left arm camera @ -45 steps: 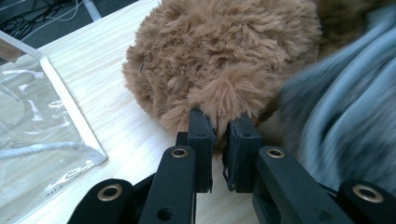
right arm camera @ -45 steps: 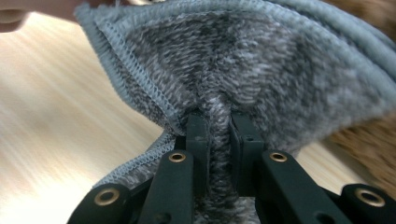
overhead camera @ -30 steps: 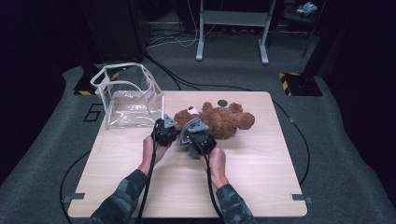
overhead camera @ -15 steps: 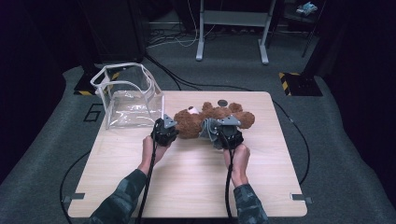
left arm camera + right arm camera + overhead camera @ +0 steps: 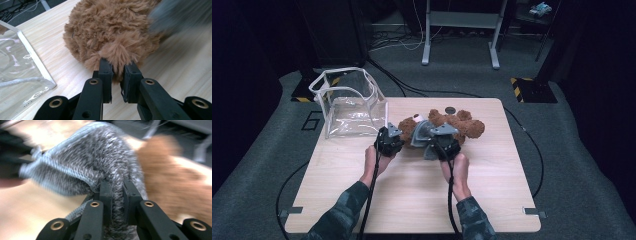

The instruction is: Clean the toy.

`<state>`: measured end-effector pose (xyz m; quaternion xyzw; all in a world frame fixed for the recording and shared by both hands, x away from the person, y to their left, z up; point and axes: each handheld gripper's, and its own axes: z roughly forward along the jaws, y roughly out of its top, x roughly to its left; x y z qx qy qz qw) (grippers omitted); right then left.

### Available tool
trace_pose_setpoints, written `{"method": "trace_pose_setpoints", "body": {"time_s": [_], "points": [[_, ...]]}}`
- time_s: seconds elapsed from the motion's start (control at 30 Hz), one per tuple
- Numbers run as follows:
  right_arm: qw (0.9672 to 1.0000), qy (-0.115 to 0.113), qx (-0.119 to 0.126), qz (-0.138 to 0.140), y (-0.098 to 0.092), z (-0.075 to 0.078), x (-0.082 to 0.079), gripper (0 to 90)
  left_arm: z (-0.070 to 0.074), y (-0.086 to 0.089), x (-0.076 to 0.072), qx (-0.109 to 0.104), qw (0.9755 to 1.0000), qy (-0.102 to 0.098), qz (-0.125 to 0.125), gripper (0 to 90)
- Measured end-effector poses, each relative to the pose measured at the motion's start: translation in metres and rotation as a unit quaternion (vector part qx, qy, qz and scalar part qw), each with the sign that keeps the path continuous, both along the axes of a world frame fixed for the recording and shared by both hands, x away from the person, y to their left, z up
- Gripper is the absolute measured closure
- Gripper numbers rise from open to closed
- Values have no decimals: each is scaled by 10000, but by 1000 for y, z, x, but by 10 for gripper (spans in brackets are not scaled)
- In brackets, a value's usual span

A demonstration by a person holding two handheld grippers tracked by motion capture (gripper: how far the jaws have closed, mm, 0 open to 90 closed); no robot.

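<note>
Right claw rightward; one bear, one garment

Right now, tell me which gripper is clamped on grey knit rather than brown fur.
The right gripper: it pinches the grey knit garment. The left gripper holds the teddy bear's fur.

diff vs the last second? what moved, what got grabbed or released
The right gripper, shut on the grey knit garment, moved right, drawing it along the teddy bear. The left gripper kept its place on the bear's fur, jaws just easing open slightly. Clear bag unchanged.
</note>
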<state>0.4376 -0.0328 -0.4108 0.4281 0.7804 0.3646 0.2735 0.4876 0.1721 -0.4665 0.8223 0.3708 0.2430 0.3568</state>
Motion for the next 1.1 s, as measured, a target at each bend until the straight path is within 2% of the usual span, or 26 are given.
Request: {"method": "trace_pose_setpoints", "body": {"time_s": [0.07, 0.1, 0.17, 0.2, 0.23, 0.33, 0.4, 0.47, 0.5, 0.53, 0.6, 0.67, 0.7, 0.73, 0.77, 0.8, 0.87, 0.93, 0.97, 1.07, 1.1], "points": [[9997, 149, -158, 141, 14, -8, 2, 802, 0, 0, 0, 6, 10000, 14, 0, 793], [9995, 162, -246, 124, 18, -12, 6, 802, 0, 0, 0, 8, 10000, 25, -3, 798], [9996, 121, -228, -89, 14, -14, 12, 803, 0, 1, 0, -2, 10000, 20, -17, 811], [9996, 121, -228, -89, 14, -14, 12, 803, 0, 1, 0, -2, 10000, 20, -17, 816], [9992, 22, -205, -337, 5, -10, 15, 804, 0, 1, 1, 8, 10000, 6, -15, 820], [9974, -180, -299, -627, -10, -2, 15, 805, 0, 2, 1, -5, 10000, 6, -15, 825], [9957, -254, -340, -823, -21, 3, 15, 805, -1, 1, 1, -87, 10000, 0, 21, 826], [9947, -316, -370, -902, -27, 4, 15, 805, -1, 1, 1, -81, 10000, -9, 24, 827], [9930, -416, -338, -1055, -37, 7, 14, 806, 0, 1, 1, -71, 10000, 18, 11, 827], [9930, -416, -338, -1055, -37, 7, 14, 806, 0, 1, 1, -71, 10000, 18, 11, 827], [9917, -482, -244, -1166, -43, 9, 10, 805, 0, 2, 1, -30, 10000, 27, -10, 826], [9944, -500, -156, -917, -39, 9, 2, 806, 0, 2, 1, -77, 10000, 48, 5, 826], [9962, -438, -115, -743, -33, 7, -1, 806, -1, 1, 1, -111, 9999, 21, 24, 826], [9962, -438, -115, -743, -33, 7, -1, 806, -1, 1, 1, -111, 9999, 21, 24, 826], [9992, -210, -140, -317, -16, -1, -7, 806, 0, 2, 1, -71, 10000, 46, -9, 826], [9995, -133, -269, -114, -6, -7, -9, 806, -1, 2, 1, -80, 10000, 39, -2, 826], [9990, 110, -382, 198, 16, -21, -10, 805, -1, 2, 1, -75, 10000, 44, -8, 826], [9967, 293, -626, 427, 33, -34, -6, 805, -1, 3, 1, -76, 10000, 45, -23, 826], [9960, 371, -630, 524, 40, -40, -2, 805, -1, 3, 2, -91, 9999, 47, -17, 826], [9954, 440, -642, 562, 51, -48, 6, 804, -1, 2, 2, -100, 9999, 66, -26, 826], [9948, 504, -716, 514, 58, -54, 16, 804, -1, 2, 2, -96, 9999, 62, -20, 827]]}}
